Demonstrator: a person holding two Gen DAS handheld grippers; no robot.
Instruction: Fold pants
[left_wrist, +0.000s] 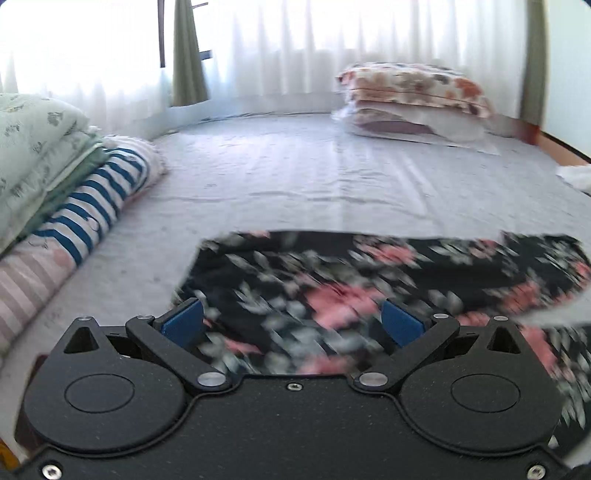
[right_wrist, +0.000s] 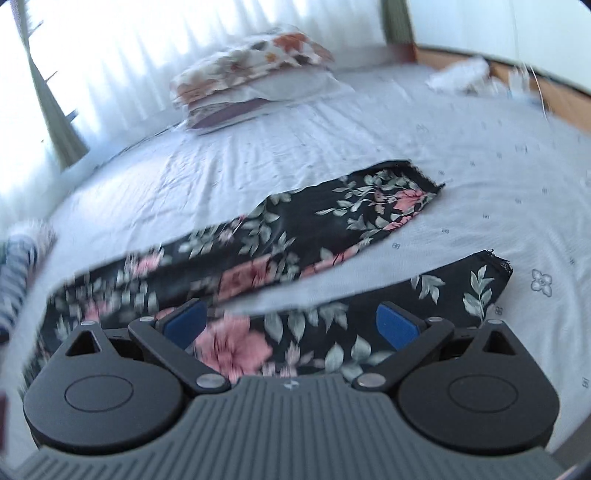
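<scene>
Black pants with pink flowers and grey-green leaves (left_wrist: 332, 280) lie spread on a pale grey bed sheet (left_wrist: 295, 177). In the right wrist view the two legs (right_wrist: 295, 236) fan apart, hems to the right. My left gripper (left_wrist: 291, 321) is open, its blue pads wide apart over the waist end of the pants. My right gripper (right_wrist: 290, 323) is open over the nearer leg (right_wrist: 406, 302), holding nothing. Both views are motion-blurred.
A stack of folded bedding, green floral and blue-striped (left_wrist: 55, 177), lies along the left. Floral pillows (left_wrist: 413, 99) sit at the far side by white curtains (left_wrist: 295, 48). A wooden bed edge with white clutter (right_wrist: 465, 74) is at the far right.
</scene>
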